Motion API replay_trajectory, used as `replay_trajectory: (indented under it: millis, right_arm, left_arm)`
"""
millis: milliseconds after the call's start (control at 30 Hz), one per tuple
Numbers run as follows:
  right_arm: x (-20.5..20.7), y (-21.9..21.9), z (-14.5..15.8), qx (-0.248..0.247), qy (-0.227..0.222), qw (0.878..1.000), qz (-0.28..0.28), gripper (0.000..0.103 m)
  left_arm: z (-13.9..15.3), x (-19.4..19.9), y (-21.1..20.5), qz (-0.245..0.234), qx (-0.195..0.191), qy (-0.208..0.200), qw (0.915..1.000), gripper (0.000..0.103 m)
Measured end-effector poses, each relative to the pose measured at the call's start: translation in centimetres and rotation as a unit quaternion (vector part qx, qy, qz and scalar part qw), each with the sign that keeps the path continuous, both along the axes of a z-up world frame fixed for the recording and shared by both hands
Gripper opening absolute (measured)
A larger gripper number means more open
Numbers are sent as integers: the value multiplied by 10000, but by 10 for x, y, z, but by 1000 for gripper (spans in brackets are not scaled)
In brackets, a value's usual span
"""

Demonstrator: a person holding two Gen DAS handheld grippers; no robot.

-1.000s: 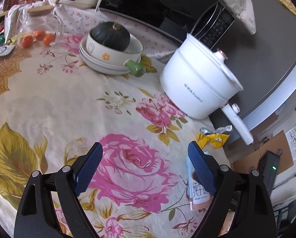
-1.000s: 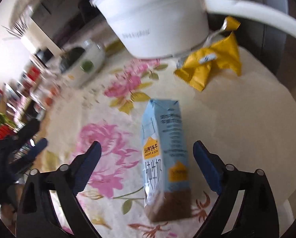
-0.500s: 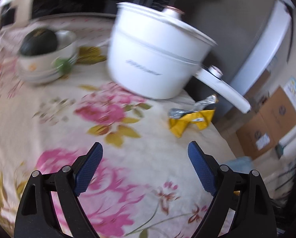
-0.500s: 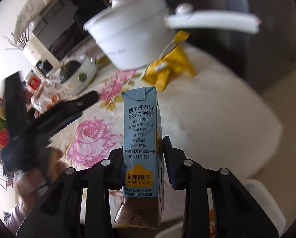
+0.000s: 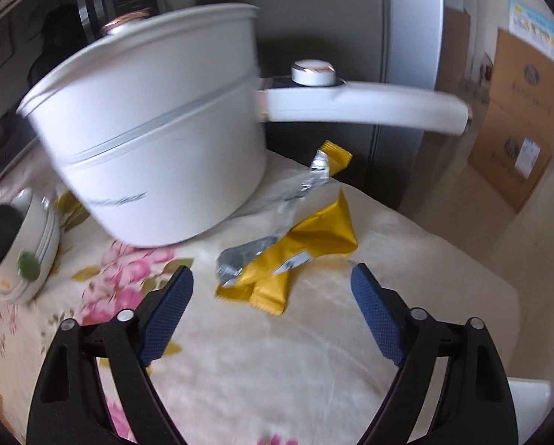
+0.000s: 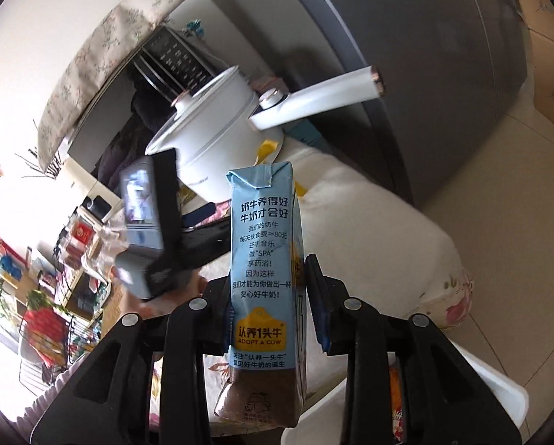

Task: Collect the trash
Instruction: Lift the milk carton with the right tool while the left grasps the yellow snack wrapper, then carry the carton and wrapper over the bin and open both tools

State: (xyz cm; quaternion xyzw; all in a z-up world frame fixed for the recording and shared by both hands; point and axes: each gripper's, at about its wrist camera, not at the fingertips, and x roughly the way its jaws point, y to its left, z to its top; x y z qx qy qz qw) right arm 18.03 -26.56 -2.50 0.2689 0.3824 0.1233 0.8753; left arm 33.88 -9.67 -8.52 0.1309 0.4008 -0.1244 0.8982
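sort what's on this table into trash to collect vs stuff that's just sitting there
Trash for the job:
- blue milk carton, clamped in the right gripper
- torn yellow wrapper, on the tablecloth ahead of the open left gripper

Just lying about:
- white pot
- stacked bowls
- cardboard boxes

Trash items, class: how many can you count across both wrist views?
2: a torn yellow foil wrapper on the floral tablecloth beside the white pot; a blue milk carton clamped in the right gripper. Others may be hidden.

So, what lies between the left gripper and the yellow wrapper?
In the left wrist view, only bare tablecloth lies between the open left gripper and the yellow wrapper.
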Motion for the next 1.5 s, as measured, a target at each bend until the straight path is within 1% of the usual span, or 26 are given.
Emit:
replay_trajectory:
  millis: [33, 67, 100, 133, 200, 233, 400, 467, 600, 733, 900, 1000, 1067, 1133, 1233, 1333, 1433, 1500]
  right_arm:
    - [-1, -4, 1, 6, -13, 10000, -36, 31]
    - [-3, -10, 2, 22, -22, 10000, -86, 31]
    - [-4, -15, 2, 30, -26, 9999, -137, 31]
    - [-5, -17, 1, 27, -29, 9998, -179, 31]
    - [-6, -20, 0, -25, -34, 9997, -244, 31]
    - [-6, -21, -1, -48, -29, 9997, -255, 31]
    - [-8, -11, 2, -115, -128, 9997, -159, 31]
    - [-10, -4, 4, -188, -195, 9996, -99, 31]
    - [-18, 12, 9, -276, -300, 9992, 53, 31]
    - [-30, 28, 14, -490, -444, 9978, 92, 31]
    - [-51, 41, 23, -752, -659, 9950, 76, 31]
    - [-67, 46, 29, -1027, -859, 9910, -3, 31]
    - [-81, 49, 35, -1250, -1030, 9868, -74, 31]
    - [-93, 49, 37, -1313, -1101, 9851, -124, 31]
    - [-111, 48, 36, -1422, -1147, 9829, -215, 31]
    - [-126, 46, 35, -1543, -1159, 9807, -301, 31]
    - [-139, 39, 34, -1696, -1141, 9779, -447, 31]
    - [-145, 33, 31, -1729, -1077, 9775, -548, 31]
  left_arm:
    - [-3, 3, -3, -2, 96, -2, 10000, 67]
    - [-9, 9, -5, 18, 175, 72, 9998, 59]
    - [-13, 12, -5, 36, 129, 165, 9998, 34]
    - [-16, 15, -3, 49, 20, 289, 9996, 16]
    - [-15, 12, 2, 70, -208, 274, 9994, 10]
    - [-12, 6, 7, 59, -428, 270, 9987, 7]
    - [-1, -26, 38, 240, -1078, 280, 9935, 5]
    - [5, -44, 56, 362, -1256, 250, 9911, 5]
    - [17, -79, 84, 555, -1484, 145, 9873, 5]
    - [33, -112, 111, 778, -1723, 66, 9819, 5]
    - [39, -148, 133, 949, -2041, 55, 9743, 5]
    - [40, -169, 142, 1009, -2271, 21, 9686, 5]
    - [41, -180, 141, 963, -2456, 46, 9646, 5]
    - [45, -191, 138, 836, -2508, 8, 9644, 5]
    - [58, -207, 127, 553, -2532, -192, 9657, 5]
    - [68, -218, 117, 288, -2691, -281, 9623, 6]
    - [70, -223, 106, 90, -2781, -259, 9602, 6]
    - [68, -224, 99, -26, -2842, -152, 9586, 6]
